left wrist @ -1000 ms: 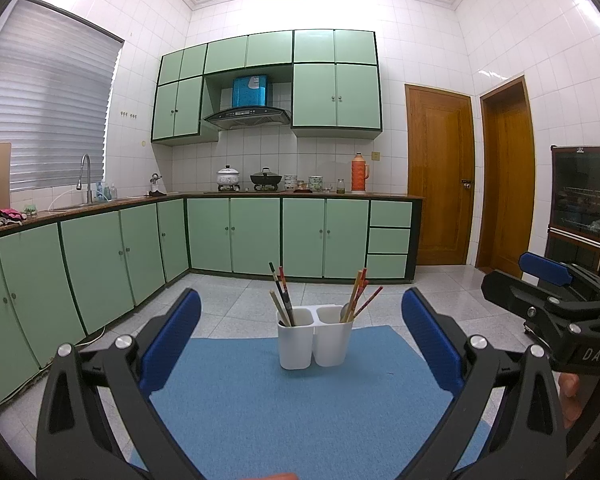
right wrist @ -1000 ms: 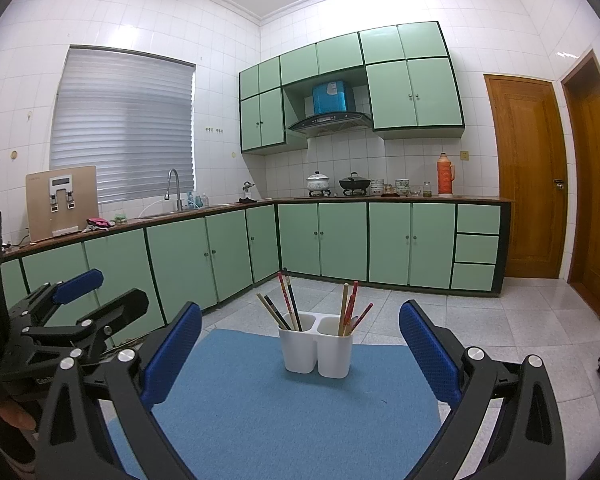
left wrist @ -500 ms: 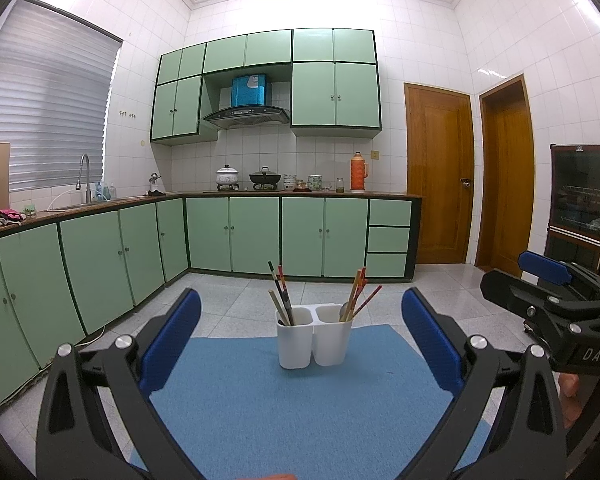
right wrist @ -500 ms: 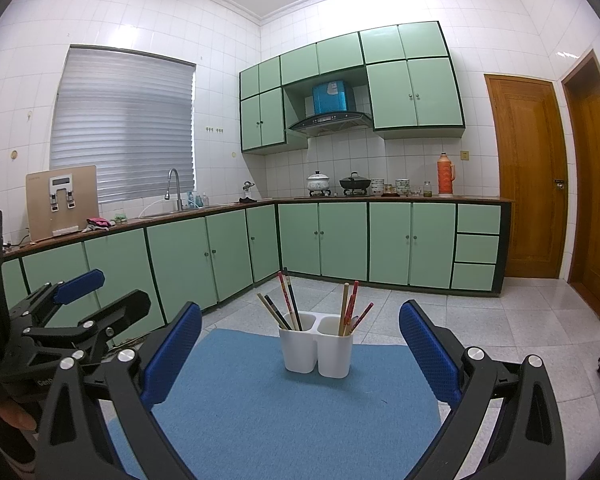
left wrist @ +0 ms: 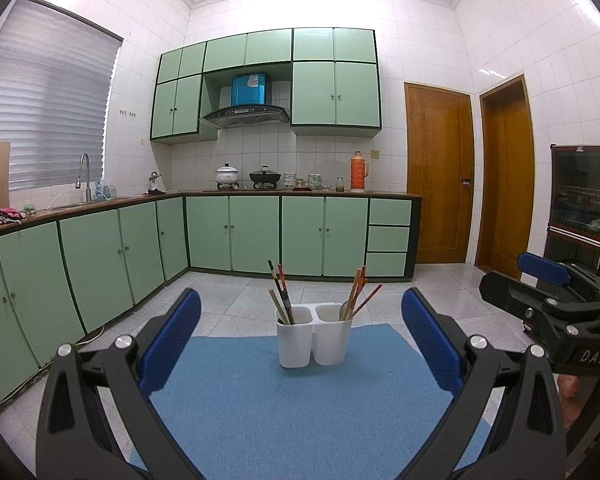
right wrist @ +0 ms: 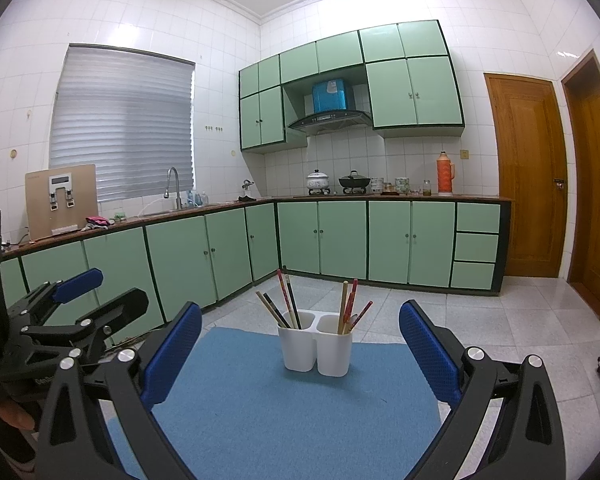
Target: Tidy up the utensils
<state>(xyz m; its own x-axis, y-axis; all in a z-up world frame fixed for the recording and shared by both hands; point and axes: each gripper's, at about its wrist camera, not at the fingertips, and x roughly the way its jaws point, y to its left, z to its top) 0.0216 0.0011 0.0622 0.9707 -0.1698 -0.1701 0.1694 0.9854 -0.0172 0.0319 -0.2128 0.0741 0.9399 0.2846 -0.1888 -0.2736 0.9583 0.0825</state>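
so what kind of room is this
A home kitchen, most likely: green cabinets run under a counter with a sink tap, and pots sit on a stove beneath a range hood.

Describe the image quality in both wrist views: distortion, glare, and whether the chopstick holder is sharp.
Left wrist: strong fisheye bending of cabinets and walls, dark vignette at the corners, ceiling-light glare on the upper tiles; the holder and chopsticks are sharp. Right wrist: same barrel distortion and corner vignette, glare on the tiles, holder in focus; no motion blur in either.
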